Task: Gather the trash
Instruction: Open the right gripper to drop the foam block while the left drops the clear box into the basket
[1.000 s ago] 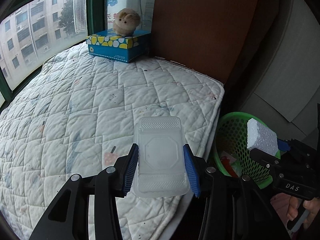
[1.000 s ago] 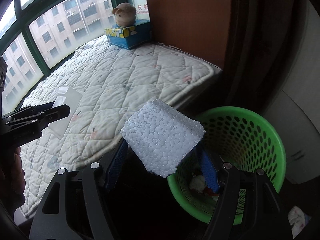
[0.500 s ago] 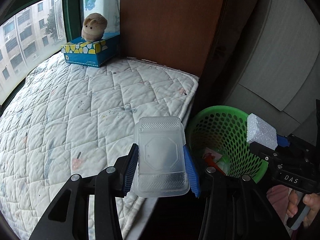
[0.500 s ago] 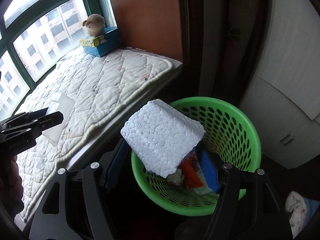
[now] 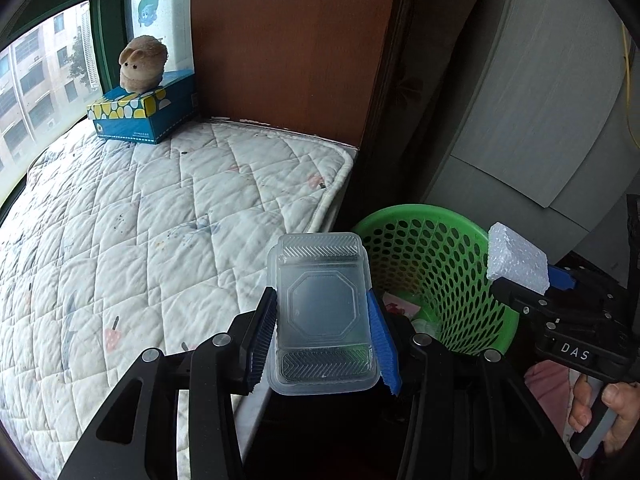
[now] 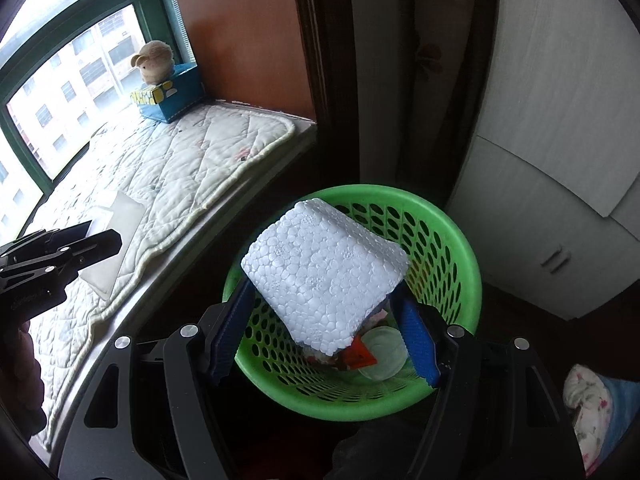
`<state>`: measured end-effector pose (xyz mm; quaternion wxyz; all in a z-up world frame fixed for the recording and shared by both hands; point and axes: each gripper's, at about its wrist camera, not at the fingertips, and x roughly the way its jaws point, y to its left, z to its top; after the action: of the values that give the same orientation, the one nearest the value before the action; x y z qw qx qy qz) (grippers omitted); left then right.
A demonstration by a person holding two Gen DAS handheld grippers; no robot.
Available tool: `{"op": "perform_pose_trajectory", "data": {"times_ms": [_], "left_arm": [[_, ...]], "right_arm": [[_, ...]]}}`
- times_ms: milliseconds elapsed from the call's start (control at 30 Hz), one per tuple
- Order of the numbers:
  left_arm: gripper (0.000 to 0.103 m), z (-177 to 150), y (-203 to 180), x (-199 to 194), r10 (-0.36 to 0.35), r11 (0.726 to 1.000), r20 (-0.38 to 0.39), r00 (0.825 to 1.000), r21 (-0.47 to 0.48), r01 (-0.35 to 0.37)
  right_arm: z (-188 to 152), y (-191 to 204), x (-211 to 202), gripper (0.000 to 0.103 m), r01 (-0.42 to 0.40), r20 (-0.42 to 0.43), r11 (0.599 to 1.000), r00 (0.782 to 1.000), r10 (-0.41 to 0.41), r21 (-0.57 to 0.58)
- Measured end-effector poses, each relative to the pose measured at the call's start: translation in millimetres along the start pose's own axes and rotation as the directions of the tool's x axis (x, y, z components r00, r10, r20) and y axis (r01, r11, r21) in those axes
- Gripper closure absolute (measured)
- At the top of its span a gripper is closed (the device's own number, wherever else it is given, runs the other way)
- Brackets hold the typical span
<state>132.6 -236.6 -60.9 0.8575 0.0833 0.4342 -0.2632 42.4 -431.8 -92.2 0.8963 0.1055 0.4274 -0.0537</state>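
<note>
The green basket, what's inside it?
In the green basket lie an orange scrap, a round clear lid and some crumpled wrappers. The foam block held above hides the rest.

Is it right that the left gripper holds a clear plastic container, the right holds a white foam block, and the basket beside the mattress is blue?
Not quite: the basket is green, as the right wrist view shows. The left gripper does hold the clear plastic container, and the right gripper the white foam block.

A plush toy [image 5: 143, 63] sits on a tissue box [image 5: 146, 114] at the quilted mat's [image 5: 132, 224] far corner
</note>
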Motion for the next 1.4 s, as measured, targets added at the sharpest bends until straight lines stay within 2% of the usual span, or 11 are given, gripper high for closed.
{"op": "perform_pose_trajectory", "data": {"times_ms": [267, 1233, 1400], "left_arm": [[0.059, 1, -11, -2, -0.019, 1.0, 0.005, 1.0, 0.022, 0.019], [0.058, 8, -67, 30, -0.101, 0.991, -0.052, 0.994, 0.087, 0.105], [0.053, 7, -74, 36, -0.108, 0.989, -0.066, 0.992, 0.092, 0.114]], "right_arm": [[-1, -11, -1, 0.024, 0.012, 0.002, 0.999, 1.0, -0.012, 0.03], [-10, -38, -39, 0.019, 0.032, 0.066, 0.996, 0.997, -0.037, 0.078], [-12, -41, -41, 0.019, 0.036, 0.067, 0.995, 0.997, -0.043, 0.09]]}}
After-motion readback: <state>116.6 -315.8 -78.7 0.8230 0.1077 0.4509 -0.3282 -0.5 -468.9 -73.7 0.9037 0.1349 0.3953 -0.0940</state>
